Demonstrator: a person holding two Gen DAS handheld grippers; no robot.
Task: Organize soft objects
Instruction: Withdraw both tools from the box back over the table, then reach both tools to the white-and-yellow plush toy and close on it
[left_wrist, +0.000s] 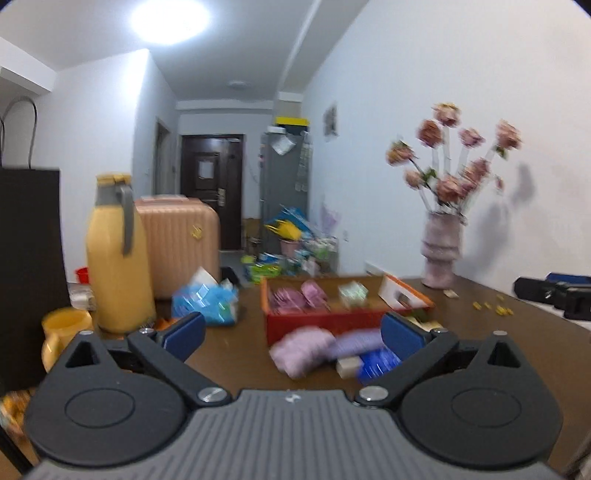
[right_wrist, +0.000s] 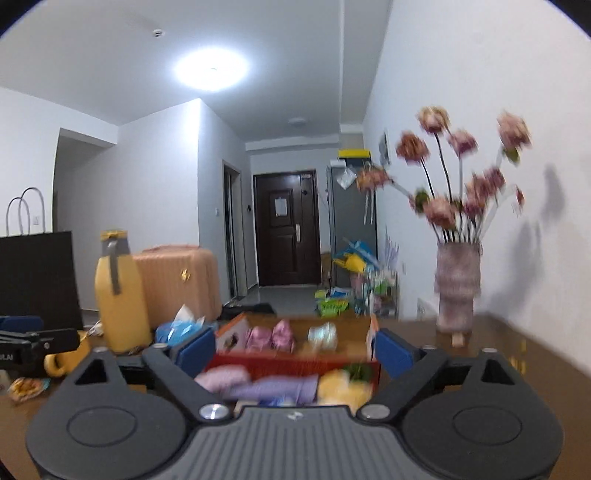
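Both my left gripper (left_wrist: 291, 334) and right gripper (right_wrist: 295, 350) have fingers spread wide, holding nothing. A few pink and pale soft items already sit in the red box (left_wrist: 325, 323); the pink roll (left_wrist: 301, 350), purple roll (left_wrist: 360, 341) and yellow bundle (right_wrist: 343, 387) wait on the bench (left_wrist: 480, 321) just before it.

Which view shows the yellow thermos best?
The left wrist view: the yellow thermos stands large and fairly sharp at the table's left, grey handle visible, lower edge behind a gripper finger. The right wrist view shows it smaller and more blurred.
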